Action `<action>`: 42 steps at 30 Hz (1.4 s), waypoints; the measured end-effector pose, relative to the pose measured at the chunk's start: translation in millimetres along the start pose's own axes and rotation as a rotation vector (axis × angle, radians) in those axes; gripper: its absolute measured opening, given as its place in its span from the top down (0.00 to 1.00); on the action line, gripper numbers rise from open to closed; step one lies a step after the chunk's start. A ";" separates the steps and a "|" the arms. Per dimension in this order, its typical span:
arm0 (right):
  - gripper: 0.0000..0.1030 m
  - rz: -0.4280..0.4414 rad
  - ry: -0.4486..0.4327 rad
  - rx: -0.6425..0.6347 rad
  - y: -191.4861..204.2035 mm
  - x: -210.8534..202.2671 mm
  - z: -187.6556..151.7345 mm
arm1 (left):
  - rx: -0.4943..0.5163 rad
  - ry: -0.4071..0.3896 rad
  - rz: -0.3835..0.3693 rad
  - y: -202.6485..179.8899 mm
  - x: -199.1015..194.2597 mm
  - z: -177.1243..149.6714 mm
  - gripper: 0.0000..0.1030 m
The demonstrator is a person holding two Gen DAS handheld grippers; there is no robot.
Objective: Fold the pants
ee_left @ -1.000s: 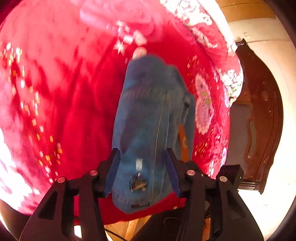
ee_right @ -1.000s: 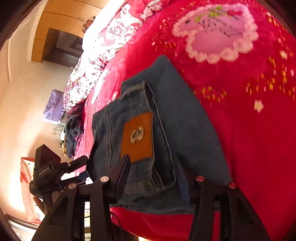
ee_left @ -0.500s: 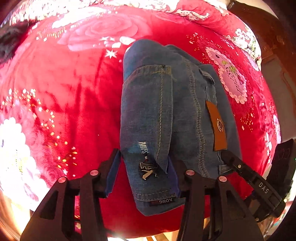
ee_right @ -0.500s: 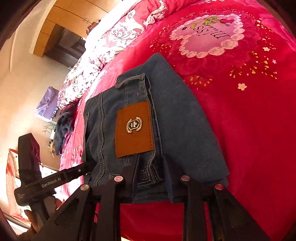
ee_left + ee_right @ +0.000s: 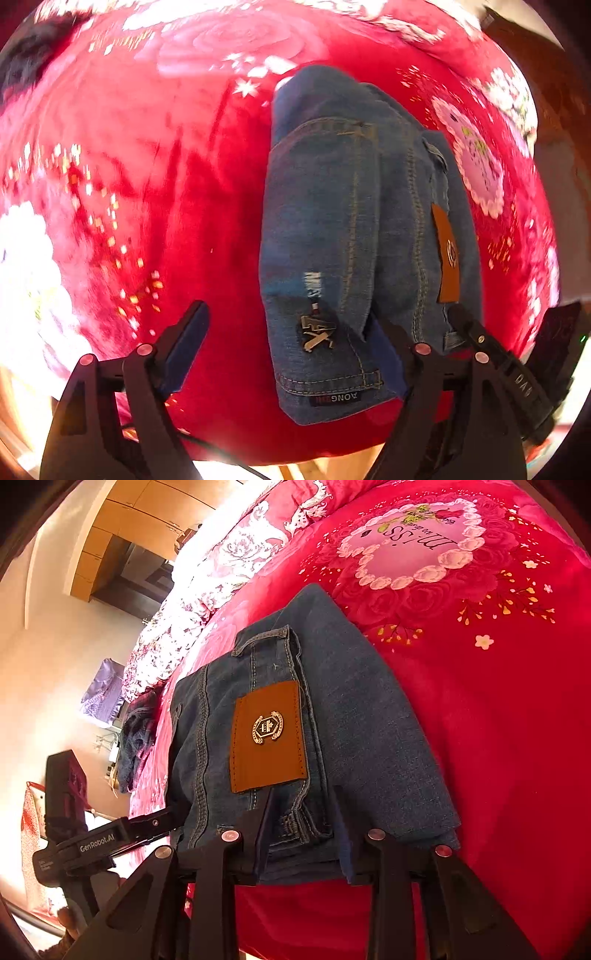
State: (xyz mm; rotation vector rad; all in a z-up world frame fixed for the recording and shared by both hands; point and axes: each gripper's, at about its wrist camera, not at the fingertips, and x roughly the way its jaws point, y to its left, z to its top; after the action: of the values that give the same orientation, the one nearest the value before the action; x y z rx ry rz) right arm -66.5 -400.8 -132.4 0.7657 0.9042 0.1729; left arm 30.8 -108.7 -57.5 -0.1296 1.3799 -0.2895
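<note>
The blue jeans (image 5: 332, 229) lie folded in a compact stack on the red bedspread (image 5: 147, 184), with the brown leather patch (image 5: 269, 734) on top. My left gripper (image 5: 288, 317) hovers over the stack's near corner with its jaws opening wide. The denim rests against the right finger (image 5: 384, 343), and the left finger stands clear over the bedspread. My right gripper (image 5: 304, 805) has the waistband edge of the jeans (image 5: 369, 720) bunched between its pads, and its jaws are easing open. Each gripper also shows in the other's view: the right gripper (image 5: 491, 354) and the left gripper (image 5: 110, 842).
The bed's near edge runs just below both grippers. A heap of dark clothes (image 5: 136, 738) lies further along the bed. White and pink floral bedding (image 5: 221, 565) lines the far side, before wooden cupboards (image 5: 122, 528). A hand (image 5: 66, 926) holds the left gripper.
My left jaws have spread wide and let go of the jeans' near end, which now lies on the bed. My right jaws closed on the waistband, then eased slightly.
</note>
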 end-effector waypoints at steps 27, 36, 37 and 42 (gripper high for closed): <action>0.44 0.091 -0.092 0.038 -0.4 -12.9 25.5 | -0.024 -0.028 -0.082 30.8 -30.8 79.9 0.19; 0.42 0.092 0.065 -0.017 8.0 43.3 67.1 | -0.104 0.102 -0.162 26.2 12.4 90.6 0.19; 0.45 0.136 0.086 -0.041 13.7 44.9 67.6 | -0.117 0.108 -0.189 27.1 14.1 89.4 0.19; 0.66 0.152 0.157 -0.119 20.0 58.1 64.5 | -0.115 0.135 -0.211 26.1 28.8 86.0 0.19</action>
State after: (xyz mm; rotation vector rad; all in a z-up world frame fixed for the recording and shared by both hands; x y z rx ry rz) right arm 22.4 -394.6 -132.2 0.7174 0.9750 0.4225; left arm 122.9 -98.4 -75.2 -0.3586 1.5199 -0.4005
